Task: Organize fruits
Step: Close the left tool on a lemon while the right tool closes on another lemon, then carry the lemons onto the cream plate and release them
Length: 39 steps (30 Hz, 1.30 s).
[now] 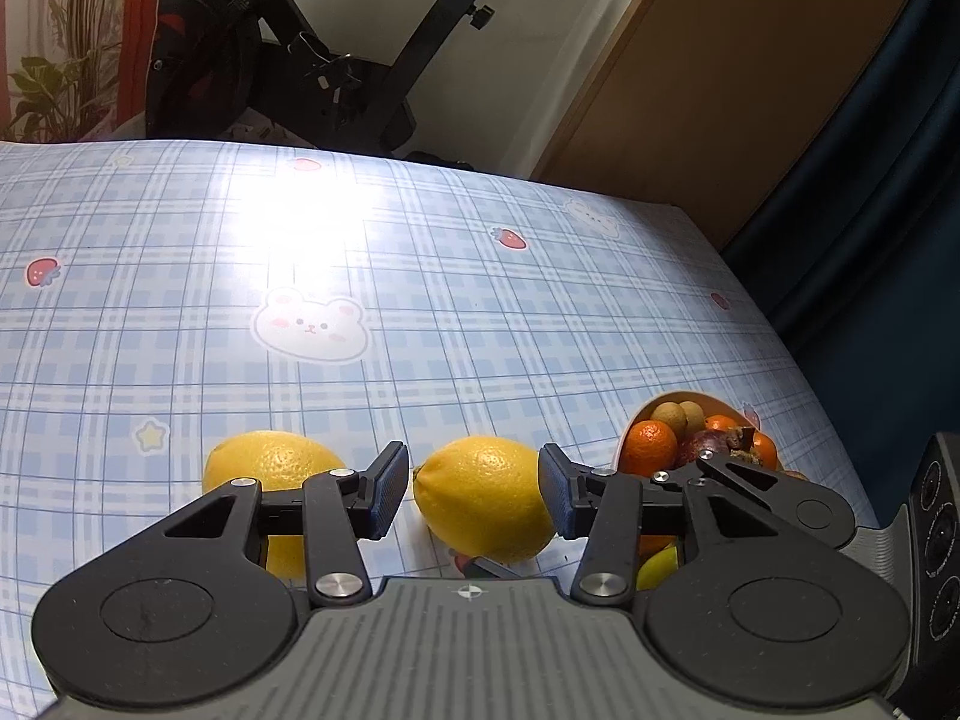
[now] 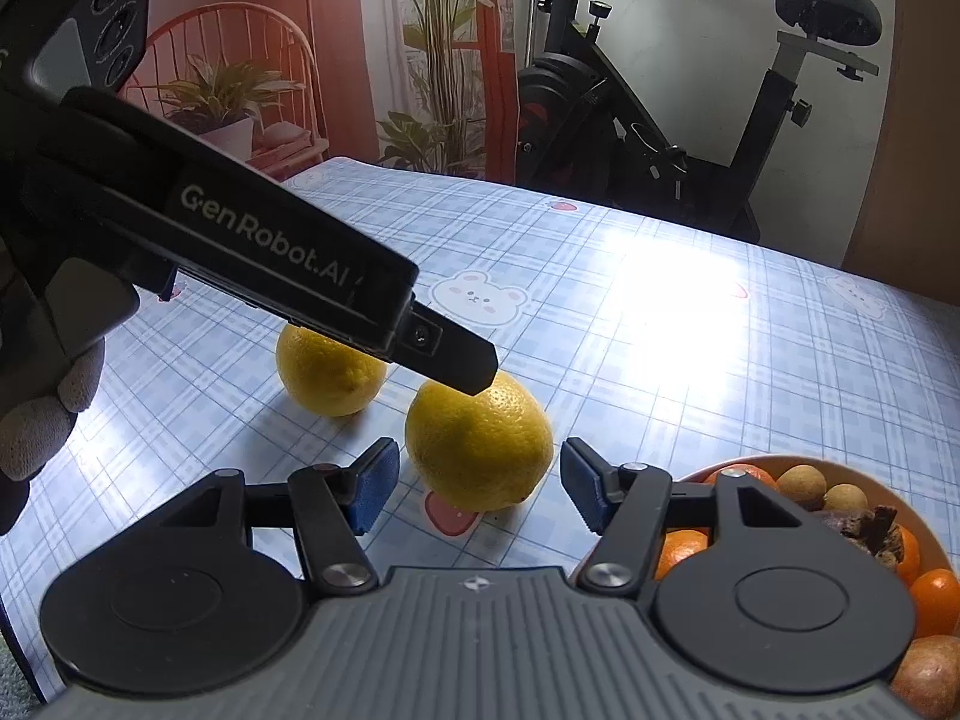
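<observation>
Left gripper [image 1: 474,495], fingers apart, flanking one lemon [image 1: 483,498] on the desk [image 1: 420,300], presumably for transfer to the fruit bowl [image 1: 690,402] beyond its right finger; right gripper [image 2: 480,492] likewise spread, empty; second lemon [image 1: 270,462] behind left finger.

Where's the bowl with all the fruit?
The fruit bowl sits at the table's right side in both views, just right of the nearer lemon, partly hidden behind the right tongs.
</observation>
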{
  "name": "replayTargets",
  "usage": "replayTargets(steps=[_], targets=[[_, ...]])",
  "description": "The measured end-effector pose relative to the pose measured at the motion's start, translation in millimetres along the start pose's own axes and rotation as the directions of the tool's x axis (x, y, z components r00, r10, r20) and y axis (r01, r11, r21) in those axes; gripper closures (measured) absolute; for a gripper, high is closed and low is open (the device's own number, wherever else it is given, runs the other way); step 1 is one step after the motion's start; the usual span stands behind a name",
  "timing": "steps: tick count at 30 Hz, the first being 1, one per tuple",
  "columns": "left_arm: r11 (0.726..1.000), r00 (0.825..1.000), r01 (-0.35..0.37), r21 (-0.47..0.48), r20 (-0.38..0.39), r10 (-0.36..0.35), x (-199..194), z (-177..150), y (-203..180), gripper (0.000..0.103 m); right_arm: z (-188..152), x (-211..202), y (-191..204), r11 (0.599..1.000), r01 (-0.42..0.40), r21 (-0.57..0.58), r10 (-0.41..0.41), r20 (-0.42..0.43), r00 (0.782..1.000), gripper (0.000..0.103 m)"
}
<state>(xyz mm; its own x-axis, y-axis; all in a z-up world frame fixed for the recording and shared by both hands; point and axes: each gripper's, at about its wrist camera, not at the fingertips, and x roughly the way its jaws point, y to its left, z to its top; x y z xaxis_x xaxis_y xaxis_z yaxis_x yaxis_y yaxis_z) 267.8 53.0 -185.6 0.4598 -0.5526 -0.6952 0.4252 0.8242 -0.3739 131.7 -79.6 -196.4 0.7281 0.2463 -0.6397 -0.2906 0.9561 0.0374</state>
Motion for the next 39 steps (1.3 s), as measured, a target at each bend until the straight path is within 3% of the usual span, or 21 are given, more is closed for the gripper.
replayTargets(steps=[13, 21, 30, 39], targets=[[0.999, 0.998, 0.051, -0.014, -0.022, -0.052, 9, -4, 0, 0.053, -2, 7, -4, 1.0, -0.004, 0.016, 0.004, -0.01, 1.0, 0.043], [0.998, 0.998, 0.058, -0.018, 0.006, -0.058, -6, -9, -10, 0.053, -4, -14, 1, 1.0, -0.007, 0.01, 0.007, 0.018, 1.0, 0.043], [0.995, 0.995, 0.089, 0.033, 0.035, -0.09, -27, -17, -50, 0.053, -12, -65, -6, 1.0, 0.017, 0.02, -0.019, 0.053, 0.998, 0.043], [0.98, 0.986, 0.165, 0.112, 0.003, -0.166, -18, -33, -122, 0.053, -44, -131, -35, 0.996, 0.068, 0.064, -0.072, 0.061, 0.996, 0.043]])
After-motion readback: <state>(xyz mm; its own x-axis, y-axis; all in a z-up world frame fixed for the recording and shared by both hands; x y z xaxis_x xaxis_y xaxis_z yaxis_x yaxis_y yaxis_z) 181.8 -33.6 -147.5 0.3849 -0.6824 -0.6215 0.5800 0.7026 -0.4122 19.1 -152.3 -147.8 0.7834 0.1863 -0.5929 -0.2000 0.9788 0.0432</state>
